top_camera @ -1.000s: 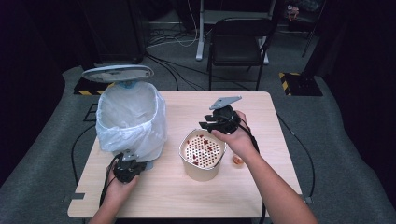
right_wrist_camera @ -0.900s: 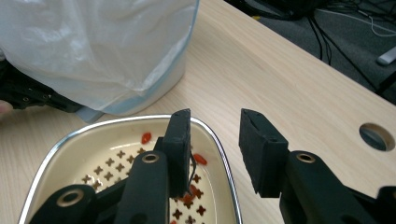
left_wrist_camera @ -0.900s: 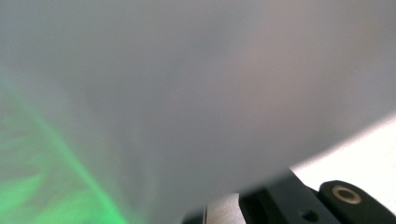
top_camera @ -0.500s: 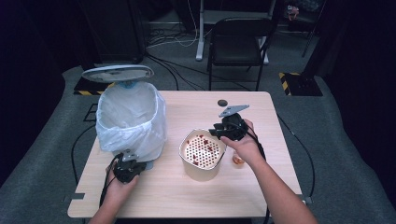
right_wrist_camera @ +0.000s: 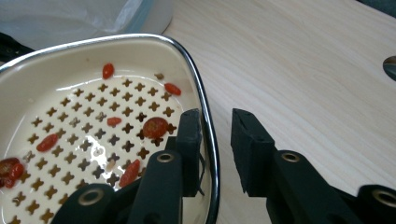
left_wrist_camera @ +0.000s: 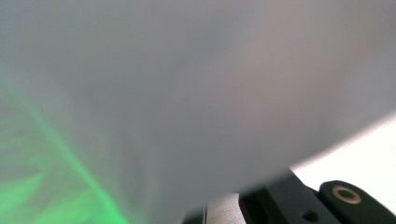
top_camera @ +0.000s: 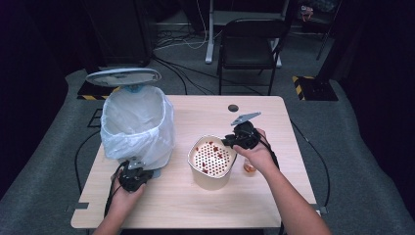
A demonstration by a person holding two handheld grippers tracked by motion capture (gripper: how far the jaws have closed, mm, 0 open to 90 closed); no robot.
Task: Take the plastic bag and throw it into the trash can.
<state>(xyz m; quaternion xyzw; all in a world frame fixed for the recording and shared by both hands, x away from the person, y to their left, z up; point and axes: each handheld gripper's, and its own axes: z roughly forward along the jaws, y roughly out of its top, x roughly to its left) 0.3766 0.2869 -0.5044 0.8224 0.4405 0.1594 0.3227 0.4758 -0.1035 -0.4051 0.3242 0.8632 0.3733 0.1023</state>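
Item: cream perforated strainer bowl with a metal rim [top_camera: 211,161], standing near the middle of the pale wooden tabletop [top_camera: 195,205], just right of the bin. Contents: a scatter of small red food scraps [right_wrist_camera: 155,127] lying wet on the cross-shaped holes (likely what is to be emptied out). Right gripper [right_wrist_camera: 215,135]: black, two jaws straddling the bowl's right rim, one inside the wall and one outside; the jaws have just been closing, with the rim between them, yet a gap shows at the outer jaw, so the rim is not clamped at this moment. The straddle over a thin edge reads as the sensible hold for lifting and tipping such a bowl. In the high view this gripper [top_camera: 241,137] sits at the bowl's far right corner, its grey plate uppermost. Item: bin lined with a white plastic bag [top_camera: 138,125], its round grey lid [top_camera: 123,76] raised behind it, mouth open, presumably placed close so the bowl need travel little. Left gripper [top_camera: 132,177]: black, at the bin's base on the near side, jaws closed together; whether they pinch the liner or the base cannot be told, as its own camera gives a blurred white surface. It likely steadies the bin. Small orange thing [top_camera: 249,167] right of the bowl: unidentified. Markings: none legible.
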